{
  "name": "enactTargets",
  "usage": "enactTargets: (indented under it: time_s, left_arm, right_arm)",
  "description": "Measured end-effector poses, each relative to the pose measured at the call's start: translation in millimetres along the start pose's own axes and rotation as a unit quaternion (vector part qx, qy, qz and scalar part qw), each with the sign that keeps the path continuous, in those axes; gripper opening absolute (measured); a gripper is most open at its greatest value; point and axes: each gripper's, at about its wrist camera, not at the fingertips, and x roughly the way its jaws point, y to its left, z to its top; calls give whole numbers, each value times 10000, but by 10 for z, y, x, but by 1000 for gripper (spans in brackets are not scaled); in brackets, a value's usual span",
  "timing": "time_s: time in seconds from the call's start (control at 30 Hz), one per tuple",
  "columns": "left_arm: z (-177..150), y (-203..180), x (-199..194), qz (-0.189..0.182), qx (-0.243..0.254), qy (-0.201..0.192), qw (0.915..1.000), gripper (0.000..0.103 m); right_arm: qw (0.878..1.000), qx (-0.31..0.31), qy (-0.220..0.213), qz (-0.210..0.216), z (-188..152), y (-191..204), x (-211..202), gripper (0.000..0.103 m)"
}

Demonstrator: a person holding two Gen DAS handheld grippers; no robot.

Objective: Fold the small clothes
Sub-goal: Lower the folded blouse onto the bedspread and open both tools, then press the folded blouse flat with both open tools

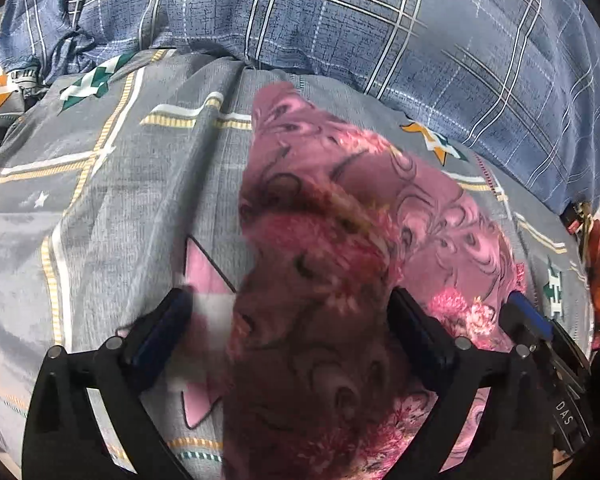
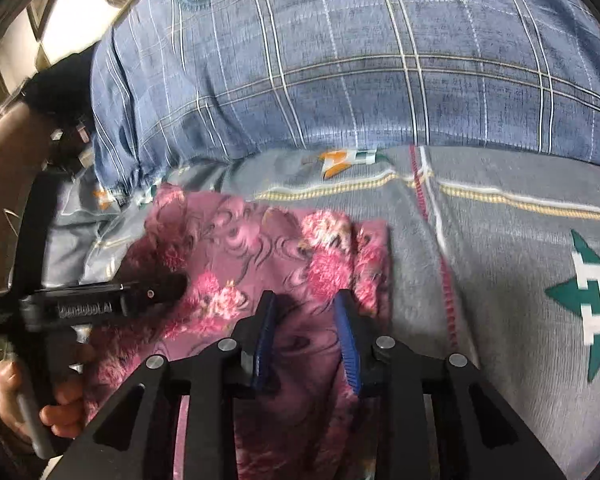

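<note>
The pink flowered garment lay on the grey patterned bedsheet, in front of a blue checked quilt. The left gripper was spread wide, with a raised, blurred fold of the cloth between its fingers, not pinched. The right gripper hung just over the garment, its blue pads apart and holding nothing.
</note>
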Motion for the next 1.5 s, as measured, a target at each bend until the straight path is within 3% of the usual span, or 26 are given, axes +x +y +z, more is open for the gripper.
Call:
enactTargets:
  time_s: [0.1, 0.13, 0.27, 0.3, 0.33, 0.4, 0.43, 0.47, 0.5, 0.6, 0.77, 0.87, 0.93, 1.03, 1.2, 1.4, 1.47, 1.5]
  left_arm:
    - [24, 38, -142, -64, 205, 129, 9997, 95]
    - [-5, 45, -244, -103, 286, 50, 9995, 95]
    - [-378, 3, -696, -13, 898, -401, 9952, 95]
    - [-495, -31, -713, 114, 1086, -462, 9929, 95]
    - [-555, -62, -681, 246, 1196, -477, 9914, 95]
    - [-684, -138, -501, 626, 1422, -400, 9871, 96]
    - [-720, -141, -442, 681, 1429, -411, 9865, 97]
    - [-731, -122, -473, 652, 1347, -511, 9874, 97]
    - [-714, -95, -527, 603, 1269, -432, 9891, 96]
    - [-773, 0, -764, 438, 1218, -372, 9909, 96]
    - [-1191, -41, -782, 568, 1539, -420, 9856, 97]
    - [-1238, 6, -730, 627, 1236, -622, 9884, 102]
    - [-1229, 58, -741, 496, 1049, -518, 9919, 102]
    - [-1229, 84, -743, 474, 1090, -506, 9916, 102]
    - [-1267, 50, -756, 558, 1159, -618, 9898, 102]
    - [-1239, 98, -732, 437, 1056, -553, 9919, 103]
    - [-1232, 112, -723, 378, 1039, -525, 9925, 103]
    - [-1231, 120, -716, 345, 1033, -511, 9927, 103]
  right_arm:
    - [9998, 8, 217, 35, 62, 0, -72, 29]
    - [9996, 77, 246, 72, 76, -16, -128, 35]
    - [9955, 55, 88, 947, -58, -25, -555, 35]
    - [9950, -136, 63, 987, -167, 15, -655, 38]
    - [9953, -242, 65, 938, -225, 37, -682, 44]
    - [9962, -713, 385, 305, -454, 111, -565, 44]
    - [9938, -939, 599, -64, -540, 135, -461, 52]
    - [9940, -975, 467, -168, -573, 133, -464, 58]
    - [9952, -883, 349, -253, -566, 119, -503, 65]
    - [9972, -516, 413, -339, -515, 107, -696, 56]
    - [9945, -831, 413, -491, -730, 202, -957, 62]
    - [9934, -660, 570, -746, -908, 107, -807, 75]
    - [9941, -292, 557, -889, -904, 27, -803, 89]
    - [9933, 23, 690, -929, -847, -12, -867, 88]
    - [9922, -145, 547, -1110, -715, 115, -1013, 90]
    - [9964, 175, 402, -724, -461, 147, -872, 89]
    - [9972, 237, 413, -574, -357, 176, -720, 87]
    - [9972, 266, 446, -533, -329, 182, -653, 72]
